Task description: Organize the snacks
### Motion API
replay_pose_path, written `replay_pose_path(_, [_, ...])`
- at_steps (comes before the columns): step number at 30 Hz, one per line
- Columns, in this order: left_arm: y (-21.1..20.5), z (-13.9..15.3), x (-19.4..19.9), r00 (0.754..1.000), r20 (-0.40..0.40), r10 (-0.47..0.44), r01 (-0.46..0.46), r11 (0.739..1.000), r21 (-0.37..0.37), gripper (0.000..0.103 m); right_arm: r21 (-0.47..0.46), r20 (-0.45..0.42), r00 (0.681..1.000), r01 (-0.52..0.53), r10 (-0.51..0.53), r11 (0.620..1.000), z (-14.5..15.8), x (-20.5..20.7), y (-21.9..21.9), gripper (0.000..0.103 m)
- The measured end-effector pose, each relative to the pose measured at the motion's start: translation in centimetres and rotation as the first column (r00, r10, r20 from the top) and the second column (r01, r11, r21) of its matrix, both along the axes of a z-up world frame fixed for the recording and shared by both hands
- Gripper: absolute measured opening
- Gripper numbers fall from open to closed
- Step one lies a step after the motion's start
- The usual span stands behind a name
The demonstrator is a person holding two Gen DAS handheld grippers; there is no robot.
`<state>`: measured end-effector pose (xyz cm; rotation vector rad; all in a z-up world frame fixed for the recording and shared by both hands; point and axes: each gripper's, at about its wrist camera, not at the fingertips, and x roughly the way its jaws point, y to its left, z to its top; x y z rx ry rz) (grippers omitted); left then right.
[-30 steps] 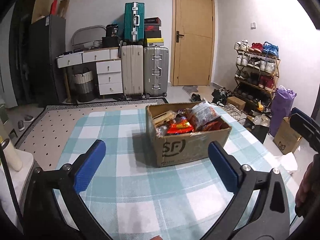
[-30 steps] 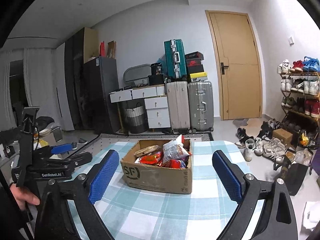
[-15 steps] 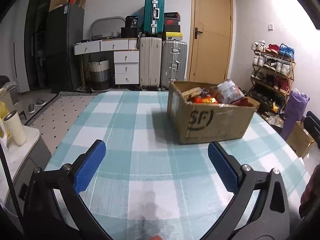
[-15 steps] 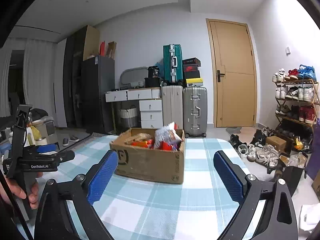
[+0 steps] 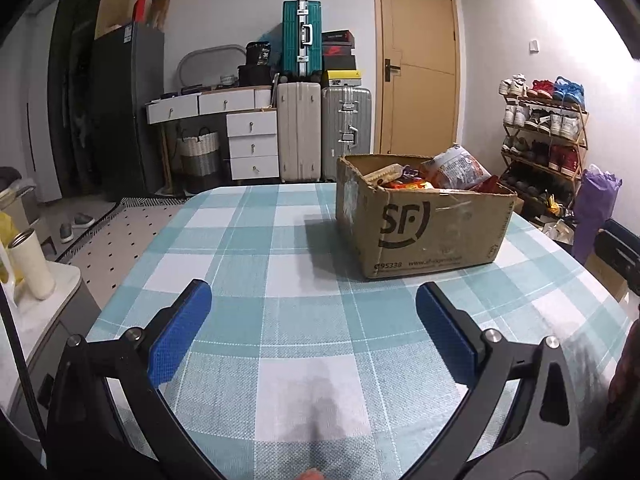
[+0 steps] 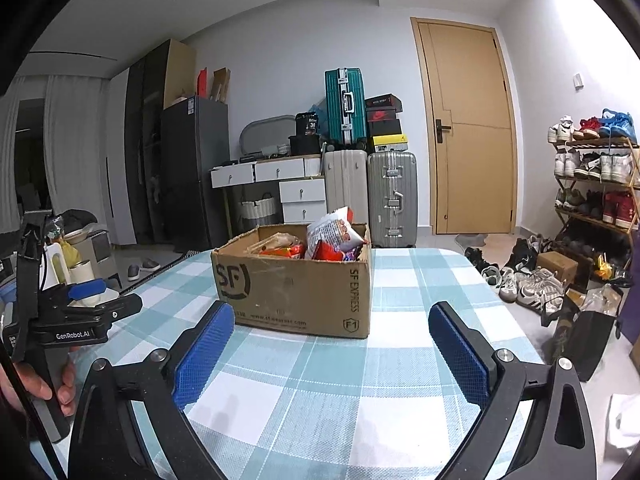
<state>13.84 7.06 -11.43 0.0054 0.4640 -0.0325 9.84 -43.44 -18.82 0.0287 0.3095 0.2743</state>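
A brown cardboard box marked SF stands on the table with the blue and white checked cloth. It holds several snack packs, red, orange and white. My left gripper is open and empty, low over the cloth, short of the box and to its left. In the right wrist view the box with its snacks stands just ahead. My right gripper is open and empty in front of it. The left gripper also shows at the left of that view.
Suitcases, white drawers and a wooden door stand behind the table. A shoe rack and loose shoes are on the floor to the right. A white cup stands on a side unit at left.
Both grippers have come lower and level, so the box is now seen from the side rather than from above. Both stay open and empty.
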Motion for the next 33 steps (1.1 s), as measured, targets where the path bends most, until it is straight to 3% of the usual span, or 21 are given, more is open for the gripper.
replay_pose_path(5, [-0.7,0.1,-0.3,0.998,0.039,-0.043,0.042,0.999,0.016,0.102,-0.018,-0.006,1.000,-0.004,0.003,1.000,-0.3,0.2,0.4,0.100])
replay_pose_path(11, [-0.3,0.6,-1.5,0.995,0.098,-0.018,0.016,1.000,0.013,0.102,-0.058,0.005,0.999,0.034,-0.034,0.998,-0.5,0.1,1.0,0.102])
replay_pose_path(33, [-0.1,0.3,-1.5,0.994,0.106,-0.009,0.007,1.000,0.019,0.102,-0.060,0.007,1.000,0.026,-0.026,0.998,-0.7,0.0,1.0,0.103])
